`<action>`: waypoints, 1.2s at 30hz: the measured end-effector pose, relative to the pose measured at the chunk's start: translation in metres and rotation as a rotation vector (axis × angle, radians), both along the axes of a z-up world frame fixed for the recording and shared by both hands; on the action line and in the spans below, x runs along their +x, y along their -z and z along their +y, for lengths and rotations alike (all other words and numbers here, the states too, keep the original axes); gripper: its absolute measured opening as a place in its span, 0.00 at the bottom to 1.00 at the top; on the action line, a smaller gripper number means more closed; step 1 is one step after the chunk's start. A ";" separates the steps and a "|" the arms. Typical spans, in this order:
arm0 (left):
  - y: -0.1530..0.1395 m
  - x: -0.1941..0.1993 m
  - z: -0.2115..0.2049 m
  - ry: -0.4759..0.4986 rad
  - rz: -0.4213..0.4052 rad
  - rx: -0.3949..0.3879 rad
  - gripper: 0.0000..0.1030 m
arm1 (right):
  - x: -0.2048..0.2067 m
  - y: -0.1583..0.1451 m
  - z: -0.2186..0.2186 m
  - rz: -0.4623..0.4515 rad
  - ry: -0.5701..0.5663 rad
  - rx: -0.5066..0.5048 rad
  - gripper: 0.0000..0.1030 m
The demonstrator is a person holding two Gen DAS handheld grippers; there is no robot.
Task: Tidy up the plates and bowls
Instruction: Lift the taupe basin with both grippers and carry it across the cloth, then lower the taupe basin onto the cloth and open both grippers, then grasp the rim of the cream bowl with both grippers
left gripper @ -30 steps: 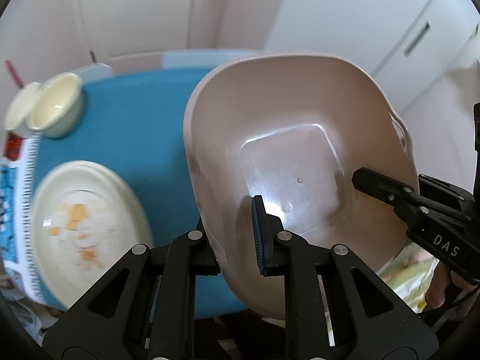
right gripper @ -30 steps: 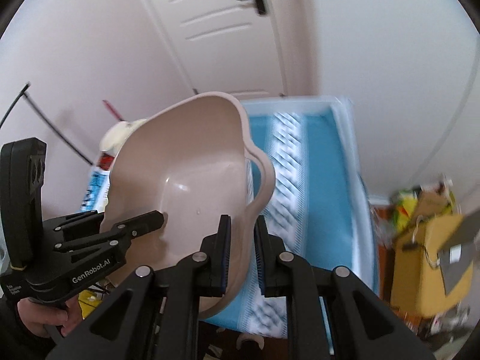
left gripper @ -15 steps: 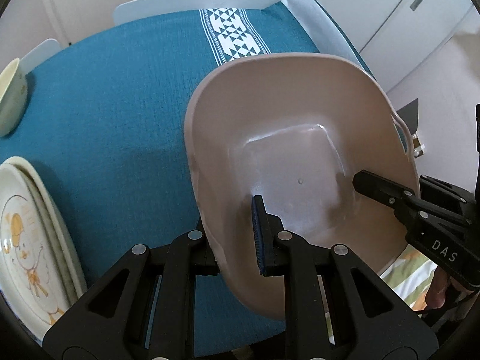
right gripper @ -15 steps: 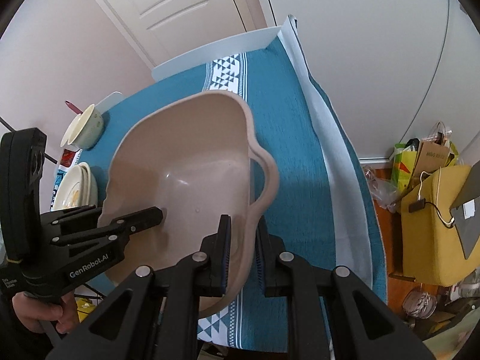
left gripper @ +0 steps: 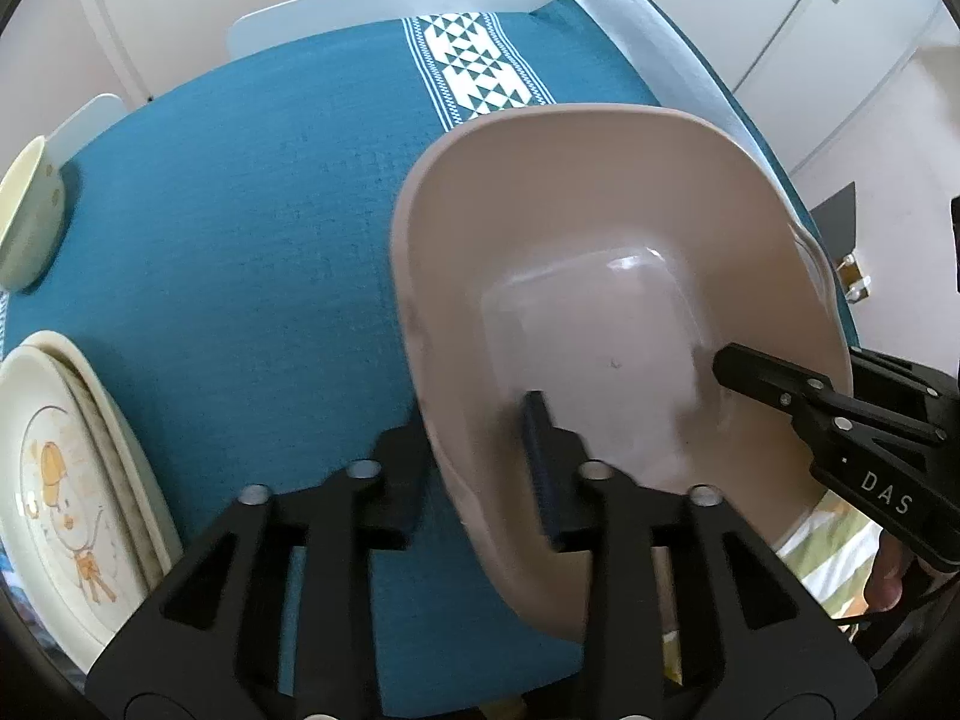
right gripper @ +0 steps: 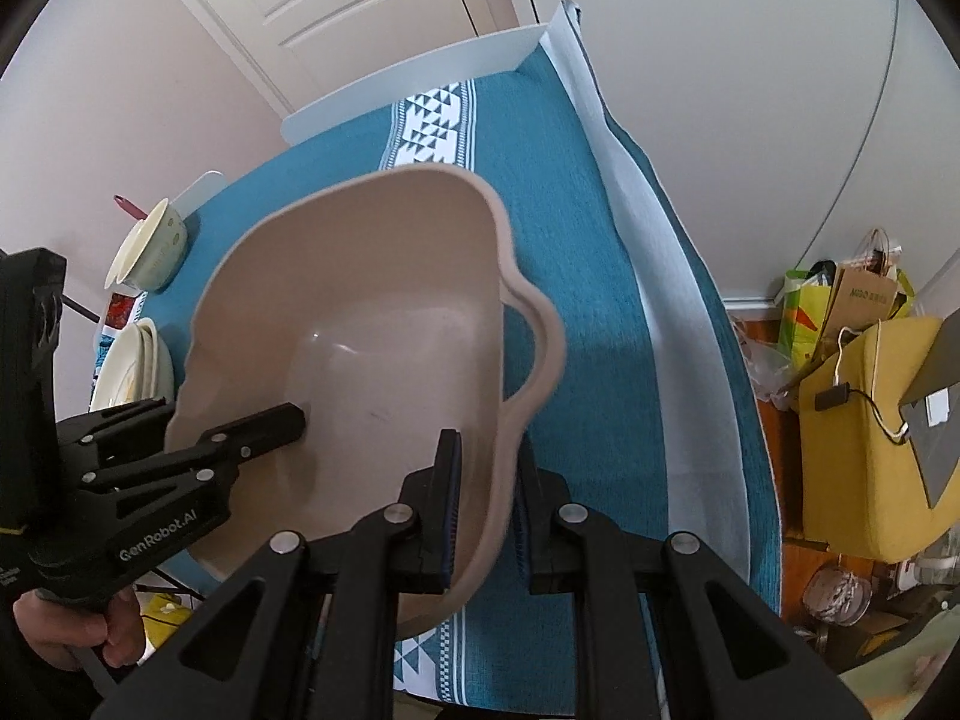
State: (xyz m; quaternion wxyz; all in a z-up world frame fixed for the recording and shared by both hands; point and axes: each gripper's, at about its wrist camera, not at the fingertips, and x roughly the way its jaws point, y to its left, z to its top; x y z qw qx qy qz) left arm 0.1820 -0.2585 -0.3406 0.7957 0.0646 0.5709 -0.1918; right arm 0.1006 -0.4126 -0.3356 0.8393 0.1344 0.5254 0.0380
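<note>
A large beige plastic basin [left gripper: 600, 276] sits on the teal tablecloth; it also shows in the right wrist view [right gripper: 384, 312]. My left gripper [left gripper: 480, 468] straddles the basin's left rim with its jaws spread apart. My right gripper [right gripper: 486, 510] straddles the right rim near the handle, jaws also apart with gaps beside the wall. A stack of cream plates [left gripper: 66, 480] with an orange cartoon print lies at the left; it also shows in the right wrist view [right gripper: 132, 360]. Cream bowls [right gripper: 153, 246] stand at the far left; one shows in the left wrist view [left gripper: 27, 216].
The teal tablecloth [left gripper: 240, 210] has a white triangle-pattern band [left gripper: 474, 66] at the far side. The table's right edge [right gripper: 678, 360] drops to the floor, where a yellow box [right gripper: 858, 438] and paper bags stand. A white door is behind the table.
Both grippers brought the basin down onto the cloth. Their jaws have opened from a tight clamp on the rims and now stand apart around them.
</note>
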 end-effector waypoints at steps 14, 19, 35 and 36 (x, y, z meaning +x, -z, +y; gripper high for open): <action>-0.045 -0.010 0.008 -0.012 -0.077 0.018 0.48 | -0.014 -0.036 -0.009 -0.069 0.032 -0.016 0.14; -0.098 -0.023 0.035 -0.064 -0.157 -0.013 0.48 | -0.023 -0.082 -0.002 -0.155 0.020 -0.077 0.16; -0.219 -0.019 0.253 -0.507 -0.432 -0.046 1.00 | 0.042 -0.204 0.178 -0.474 -0.431 -0.088 0.99; -0.217 -0.013 0.263 -0.517 -0.425 -0.046 1.00 | 0.050 -0.203 0.191 -0.463 -0.435 -0.102 0.99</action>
